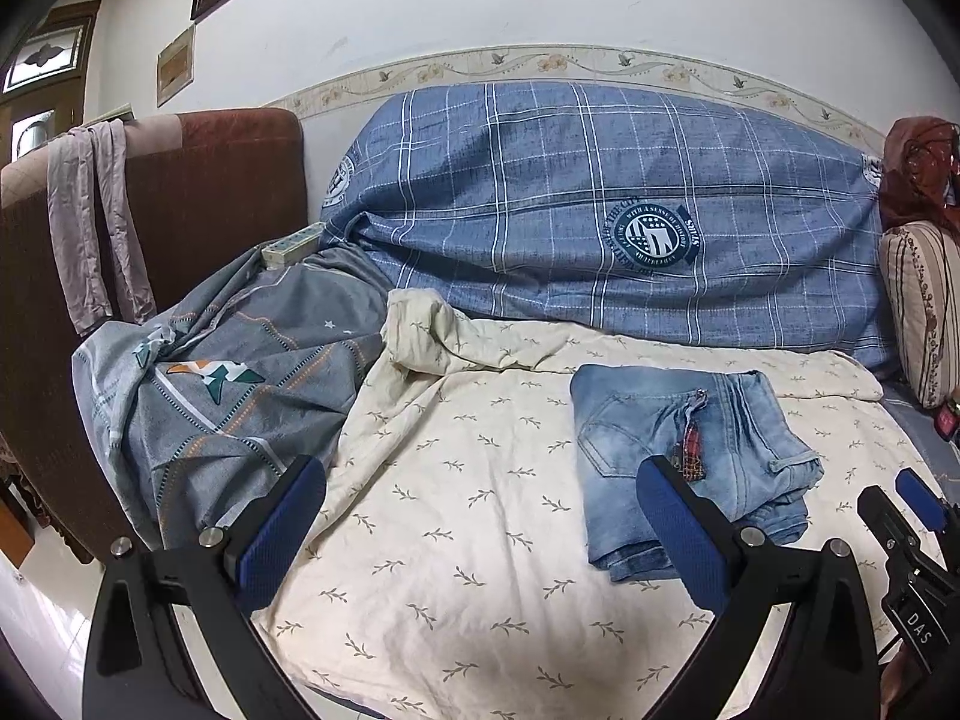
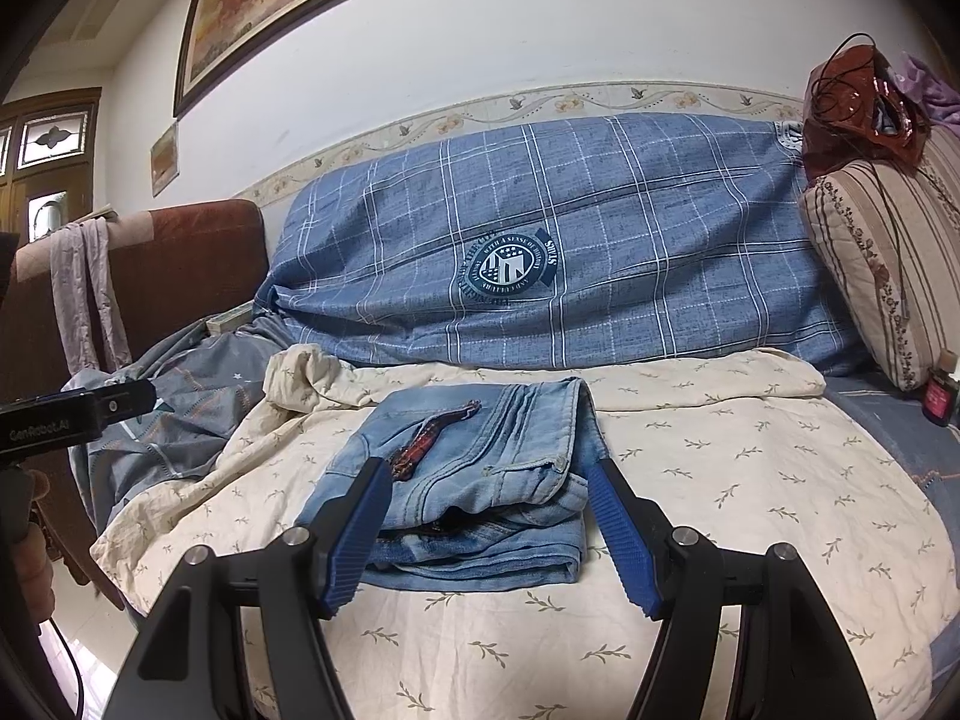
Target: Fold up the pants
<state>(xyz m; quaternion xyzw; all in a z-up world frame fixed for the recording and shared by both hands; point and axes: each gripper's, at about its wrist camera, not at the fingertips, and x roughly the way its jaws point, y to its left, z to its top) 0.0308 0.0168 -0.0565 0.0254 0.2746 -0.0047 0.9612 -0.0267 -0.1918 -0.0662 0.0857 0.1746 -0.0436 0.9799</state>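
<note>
Your folded jeans [image 2: 474, 498] lie on the leaf-print sheet [image 2: 750, 510]; a crumpled grey quilt [image 1: 198, 396] sits at nine o'clock. Left gripper [image 1: 480, 528] and right gripper [image 2: 489, 534] both gape, released.

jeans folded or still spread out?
Folded. The jeans lie as a compact stack of layers on the cream sheet, with a back pocket on top. Both hand-held grippers are open and hold nothing.

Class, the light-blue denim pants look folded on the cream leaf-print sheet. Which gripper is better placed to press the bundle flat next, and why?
Probably right: the right gripper is open, its fingers flanking the folded light-blue denim pants. The left gripper is open over bare cream leaf-print sheet, pants off to its right.
</note>
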